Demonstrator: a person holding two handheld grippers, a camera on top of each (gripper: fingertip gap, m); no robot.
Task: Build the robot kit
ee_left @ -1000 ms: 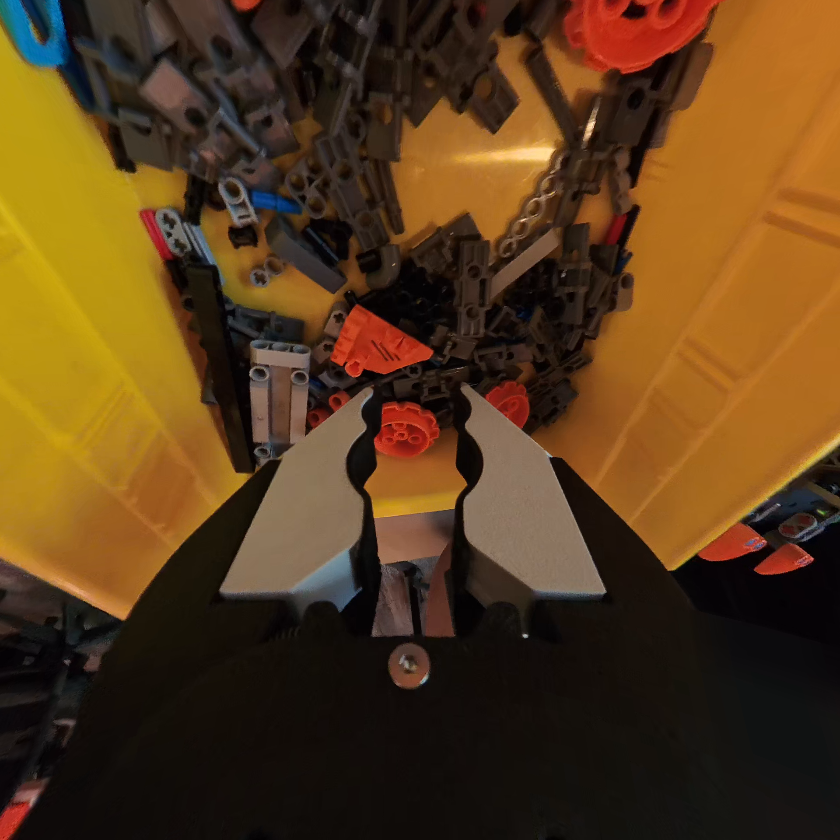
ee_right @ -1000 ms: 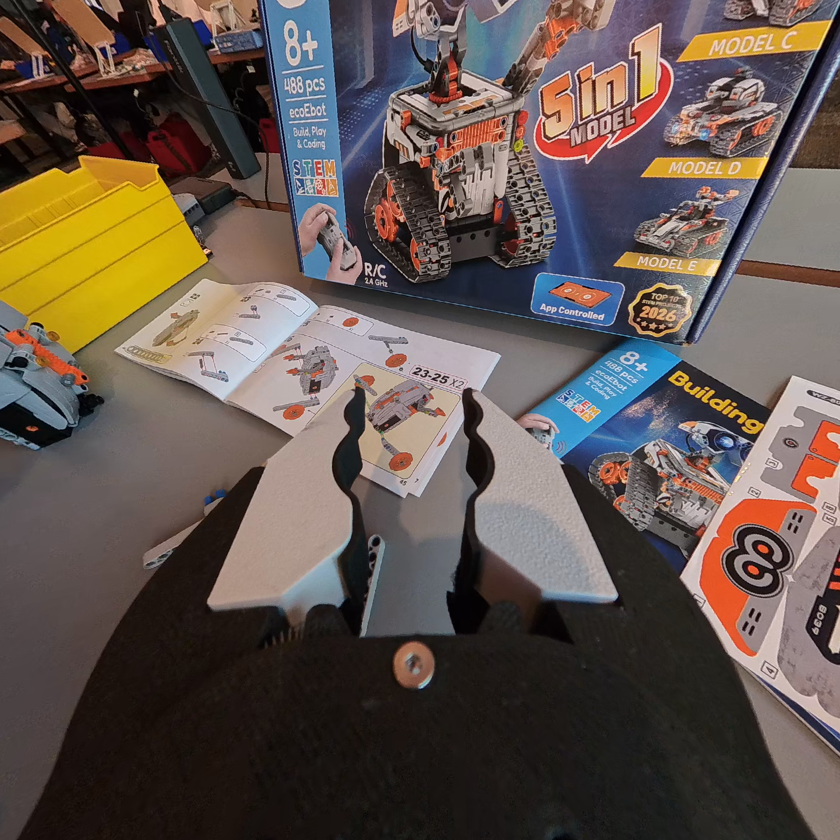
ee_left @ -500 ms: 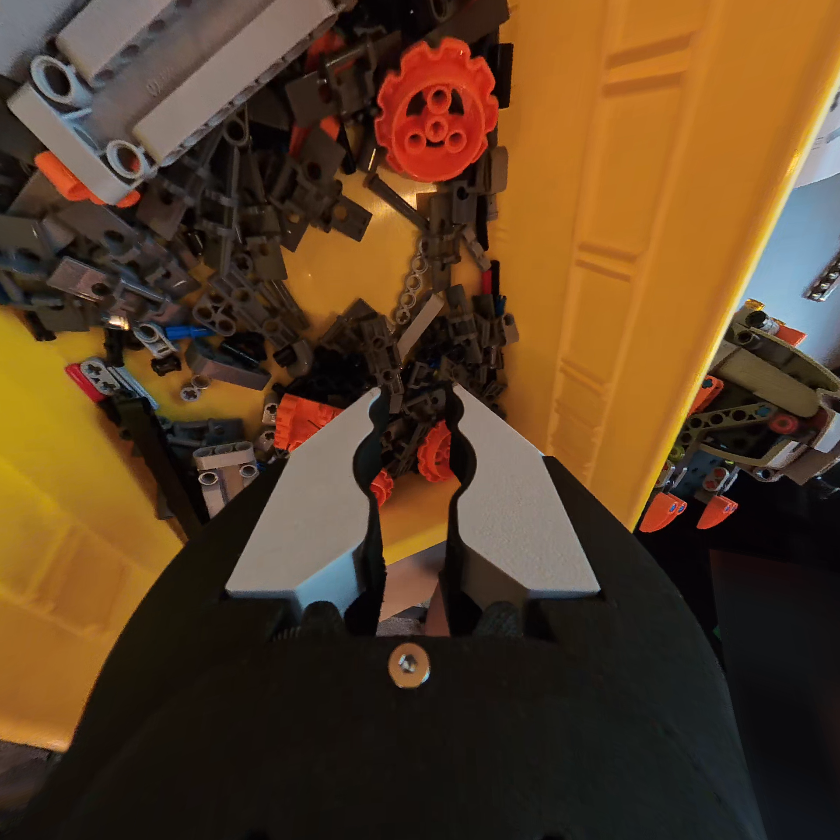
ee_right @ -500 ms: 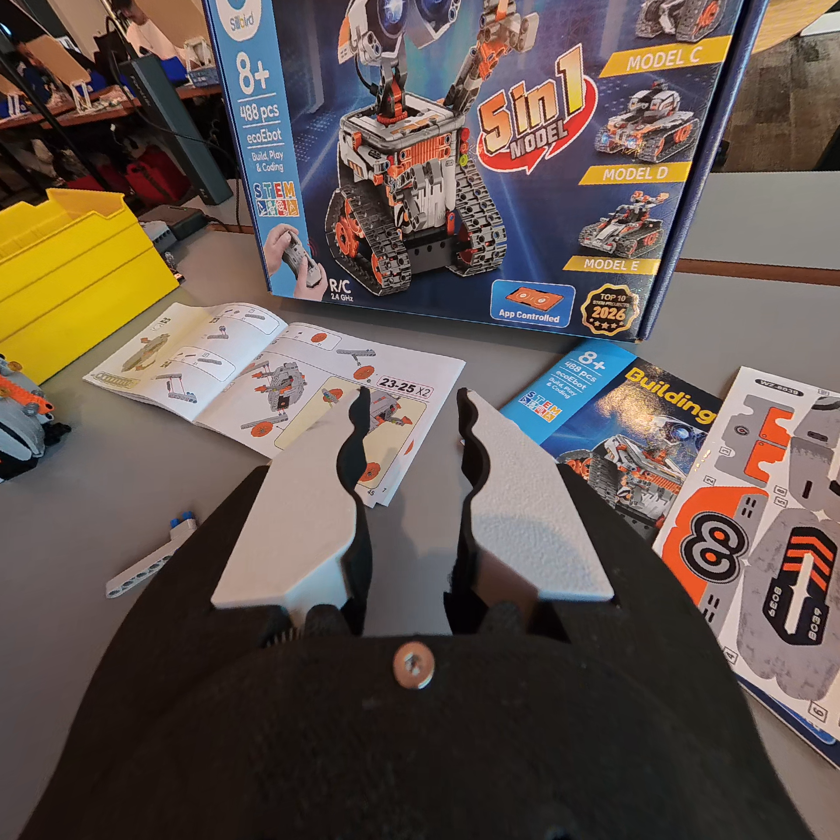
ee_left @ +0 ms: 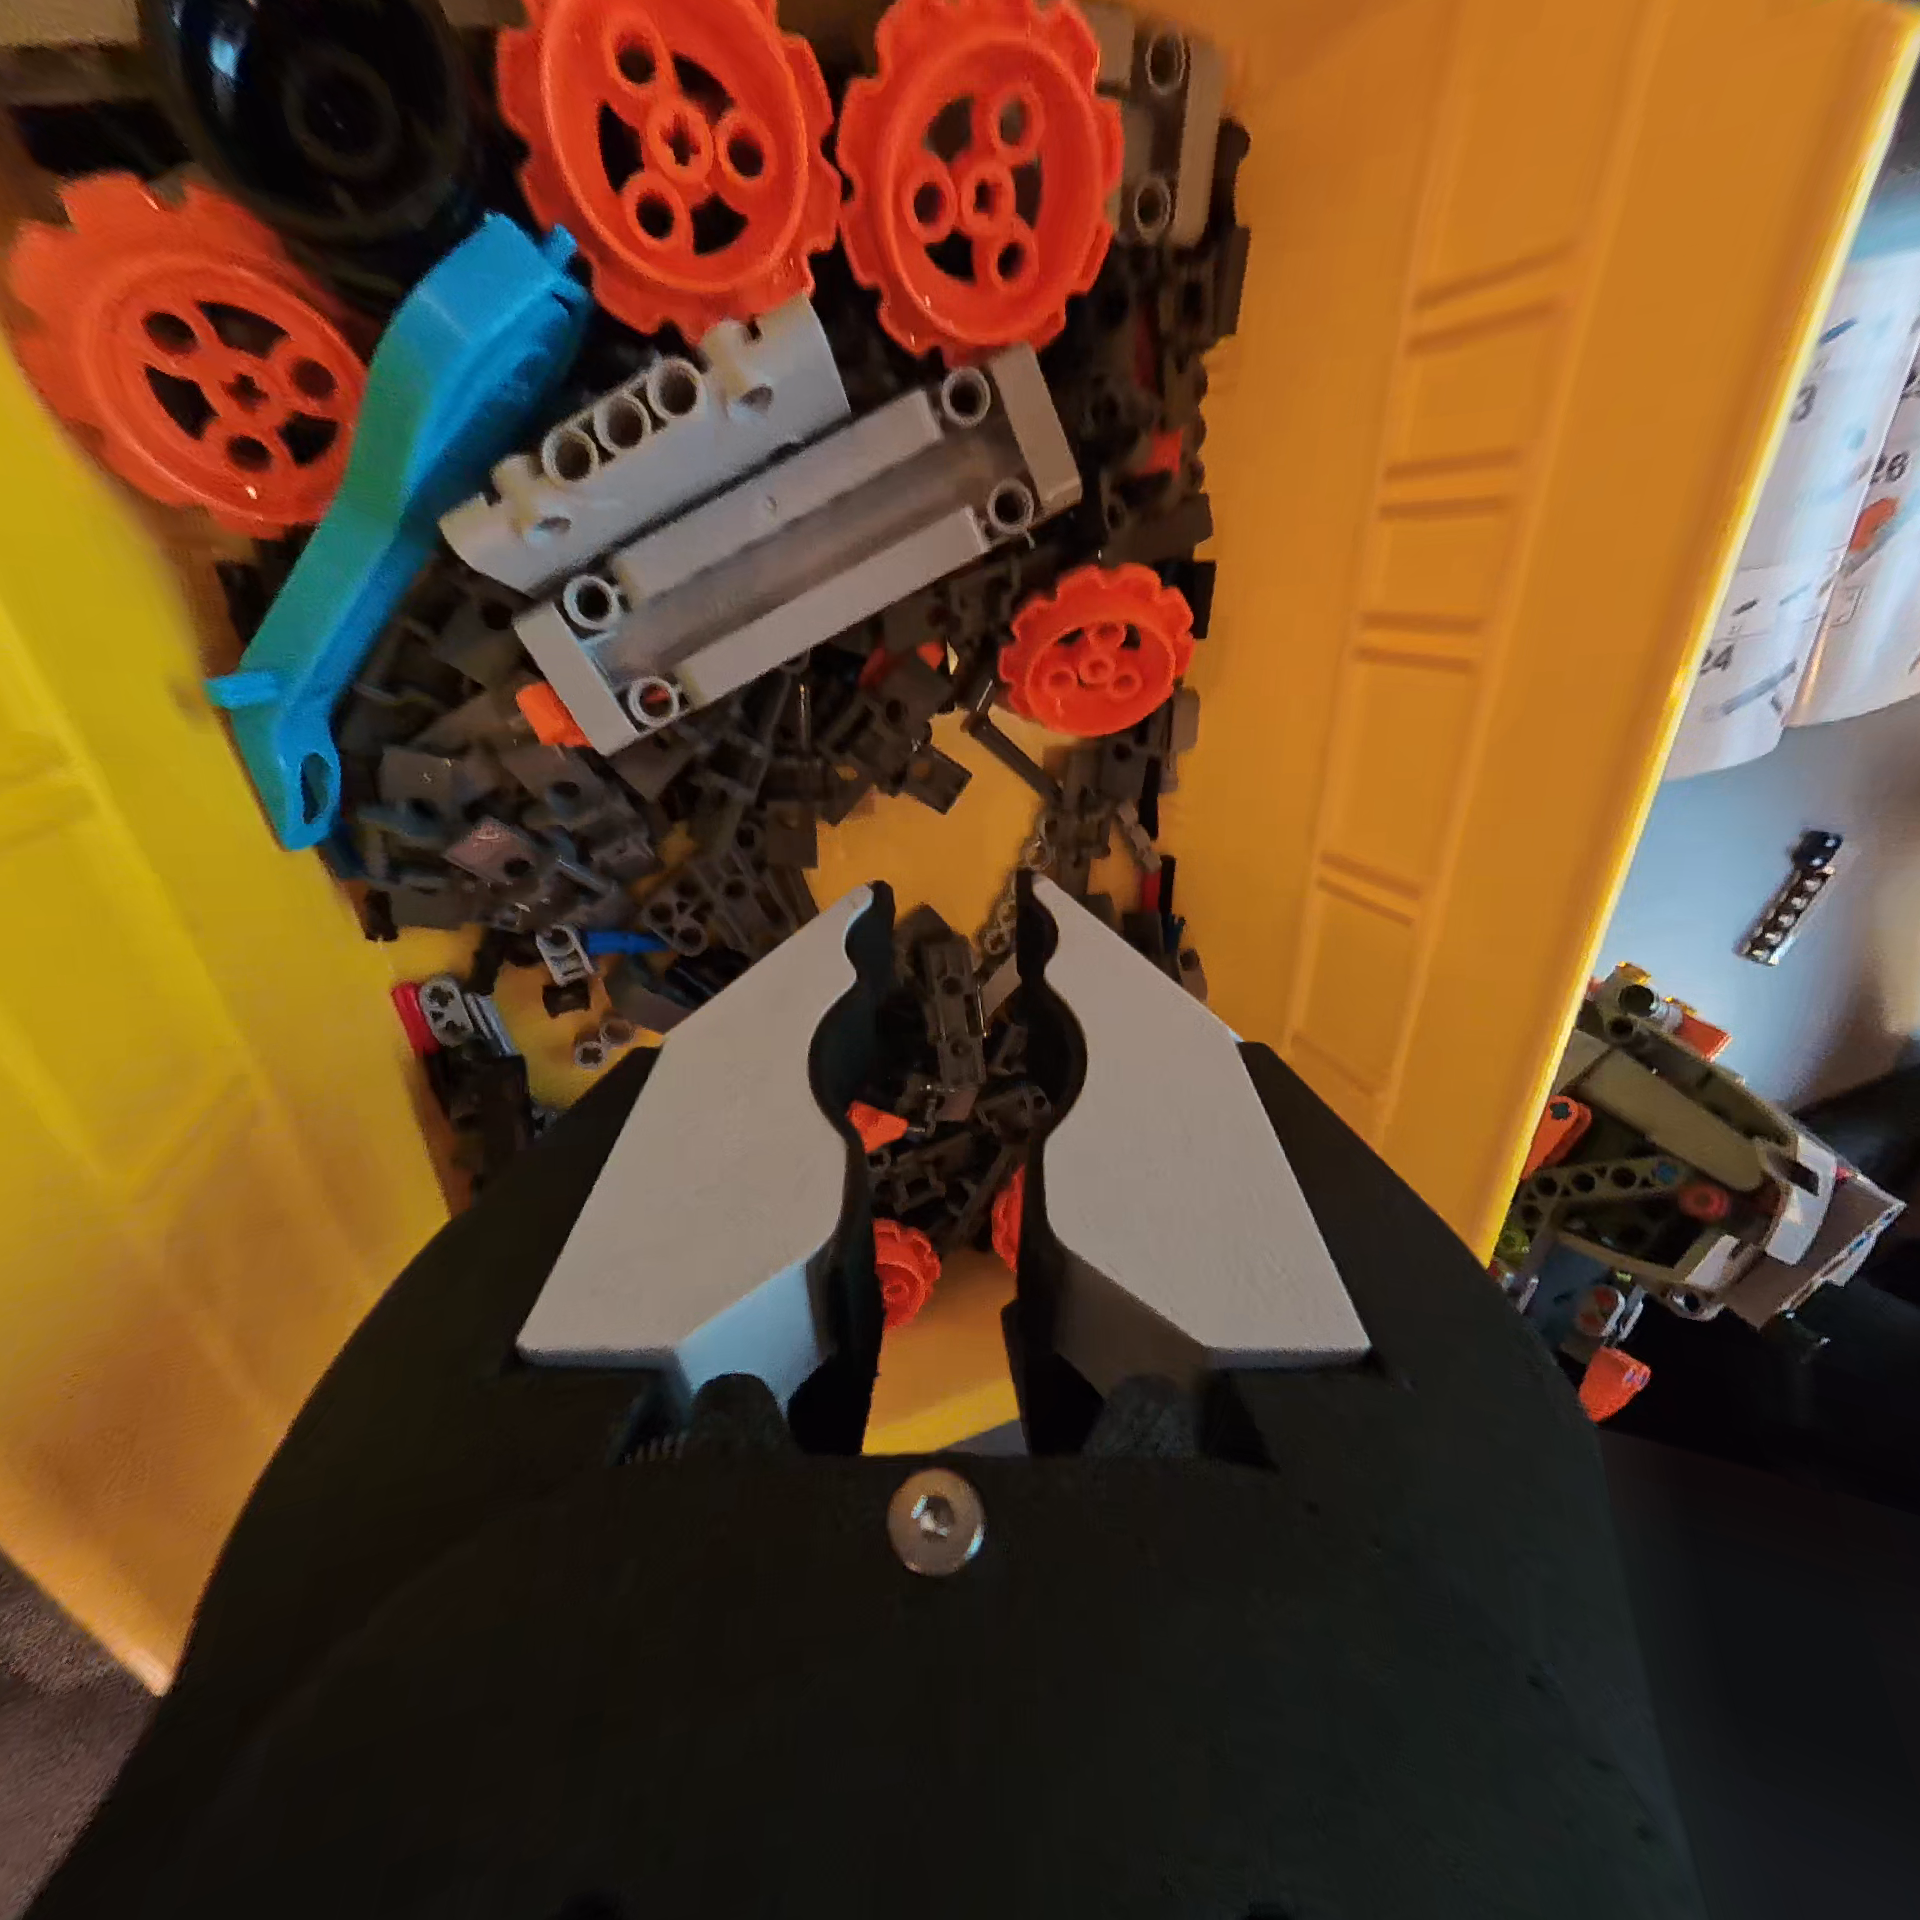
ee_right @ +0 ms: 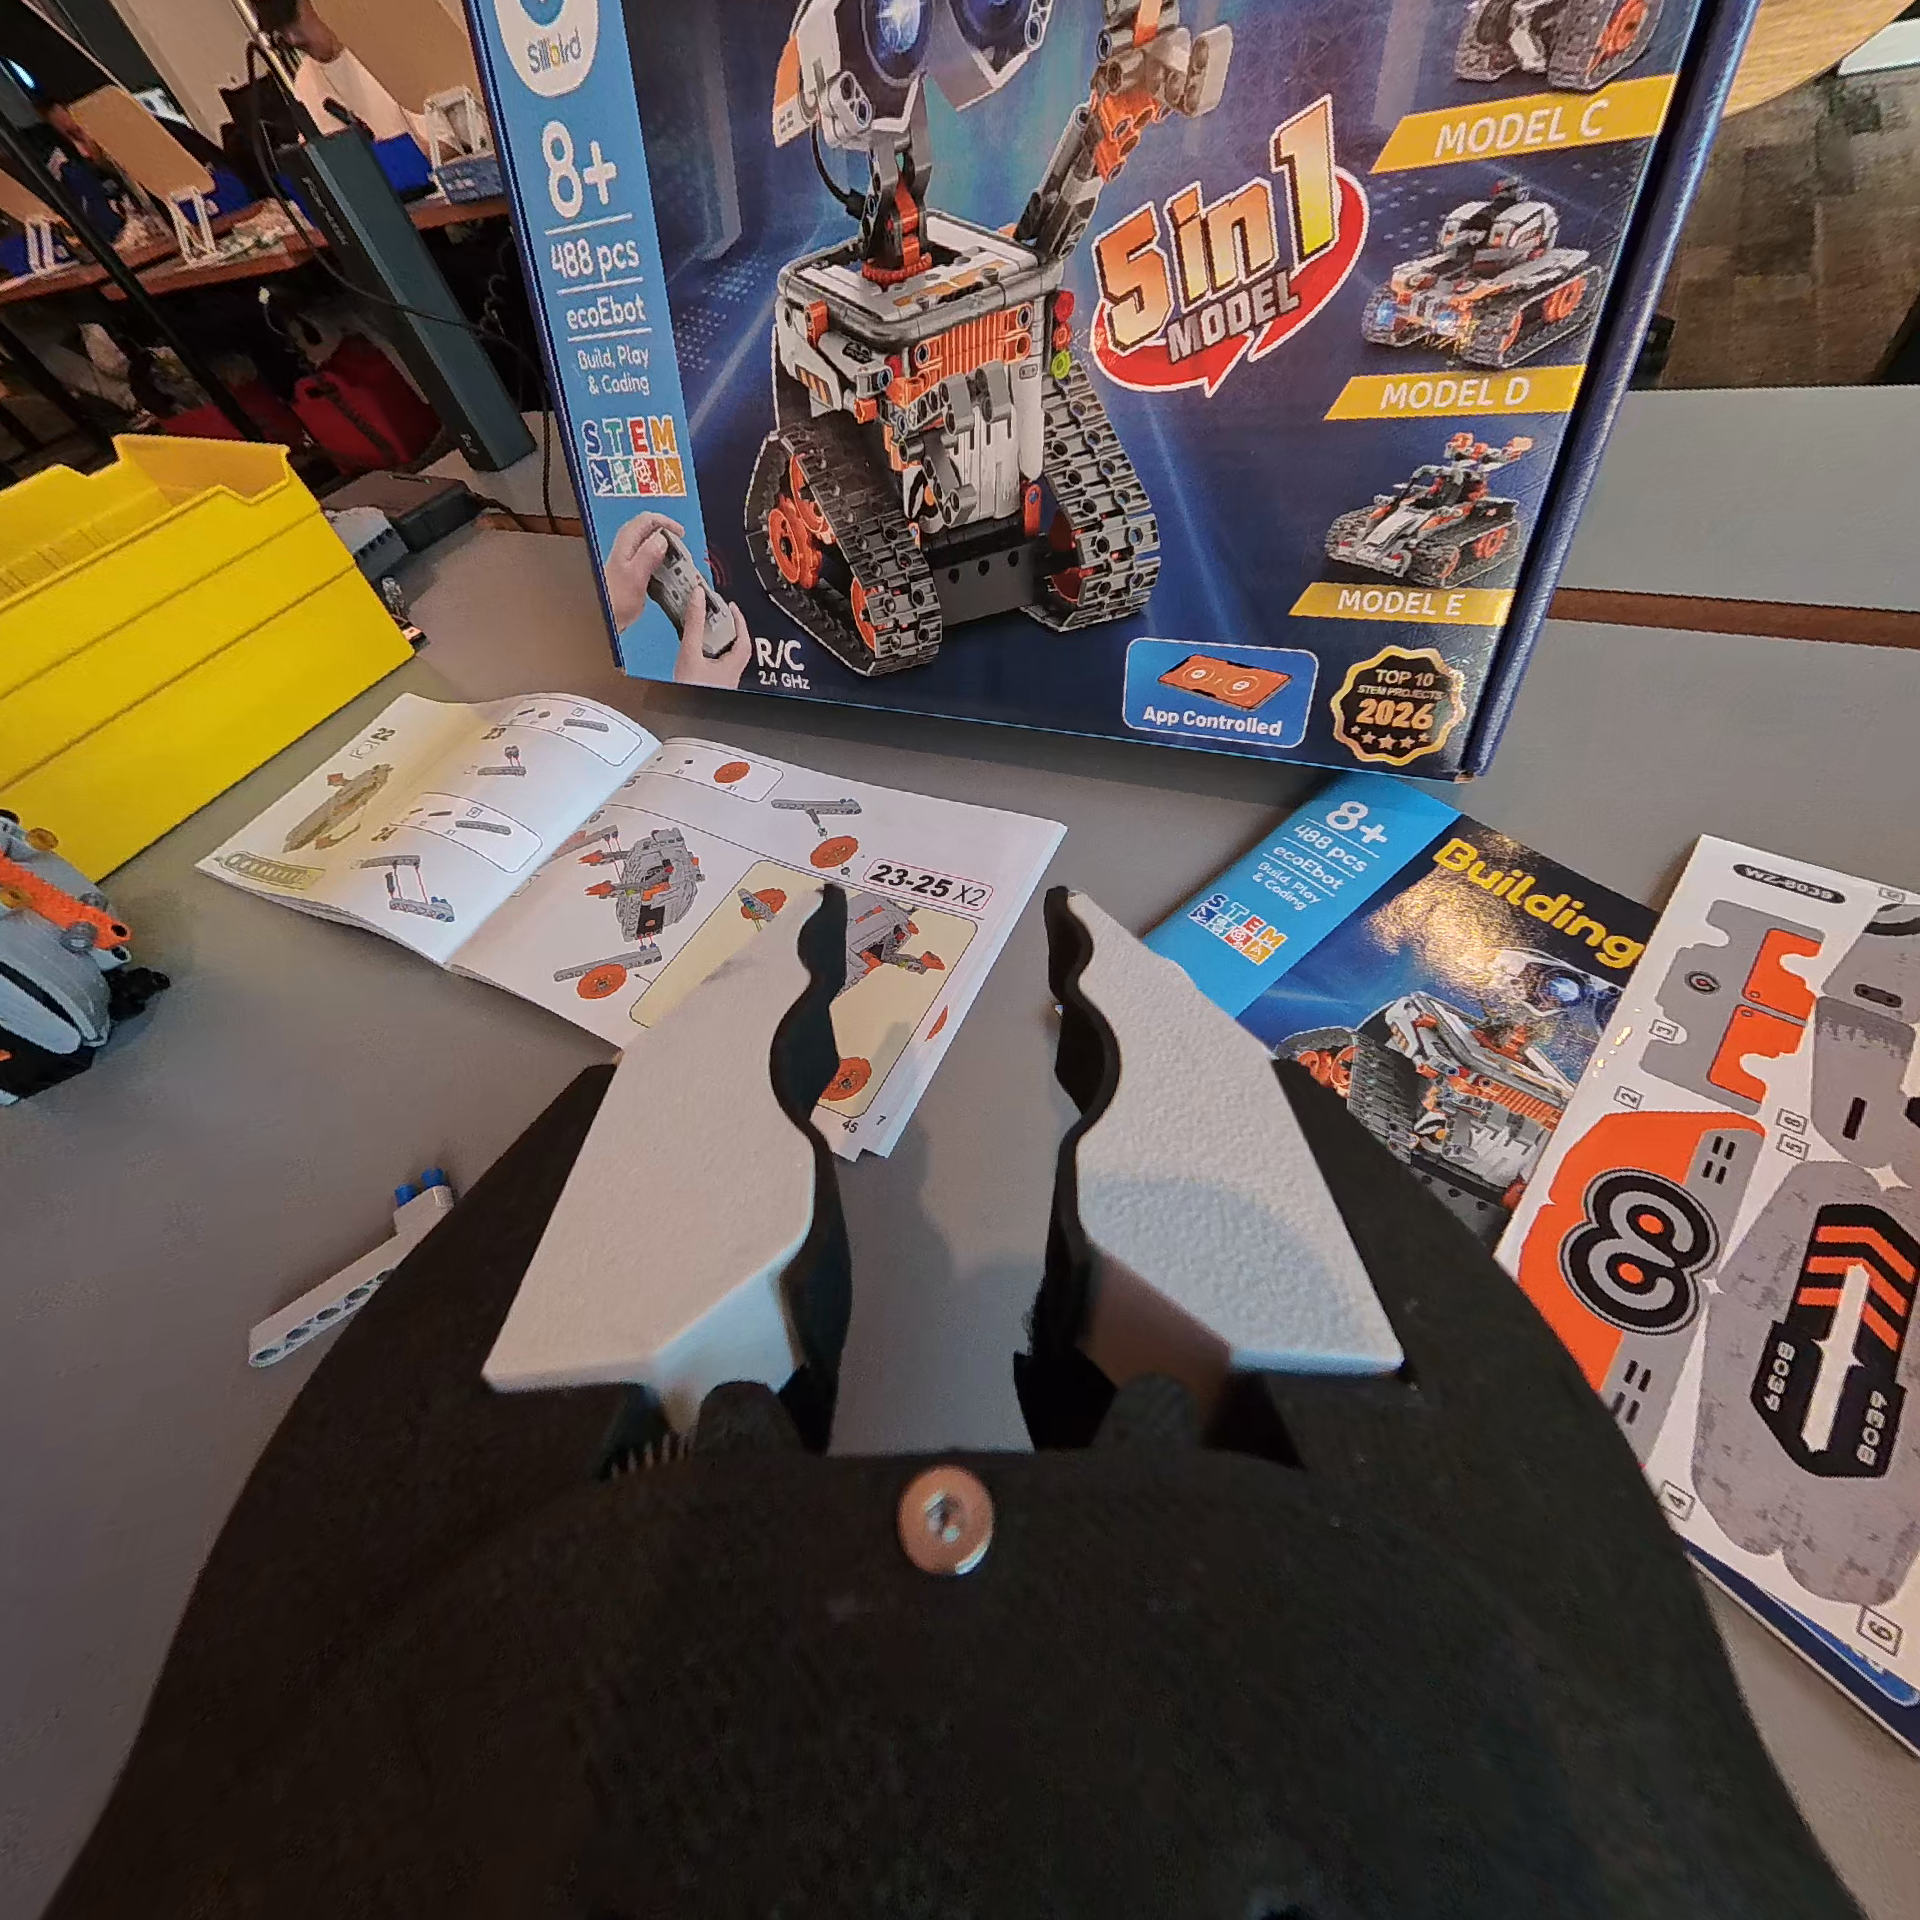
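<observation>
My left gripper [ee_left: 951, 904] is open and empty, pointing down into a yellow bin [ee_left: 1382, 623] over a pile of small dark grey pieces [ee_left: 945, 1039]. Beyond its tips lie a small orange gear [ee_left: 1099, 657], two large orange gears [ee_left: 670, 156], a grey beam frame [ee_left: 790, 540] and a blue tool [ee_left: 416, 499]. My right gripper [ee_right: 940, 904] is open and empty above the grey table [ee_right: 208, 1091], its tips over the near edge of an open instruction booklet [ee_right: 582, 852]. A light grey beam with blue pins [ee_right: 343, 1288] lies left of it.
A large blue kit box [ee_right: 1039, 364] stands at the back of the table. A closed booklet [ee_right: 1403, 987] and a sticker sheet [ee_right: 1745, 1195] lie on the right. The yellow bin [ee_right: 156, 623] and a partly built model [ee_right: 52, 966] are on the left; the model also shows right of the bin [ee_left: 1683, 1174]. The tips of one gripper are about 50 centimeters away from the tips of the other. From my left tips it is roughly 5 centimeters to the small orange gear [ee_left: 1099, 657]; from my right, 45 centimeters.
My left gripper has moved along the bin over the pile, bringing the large gears and blue tool into view, and its jaws have narrowed a little. My right gripper has drawn off the grey beam.
</observation>
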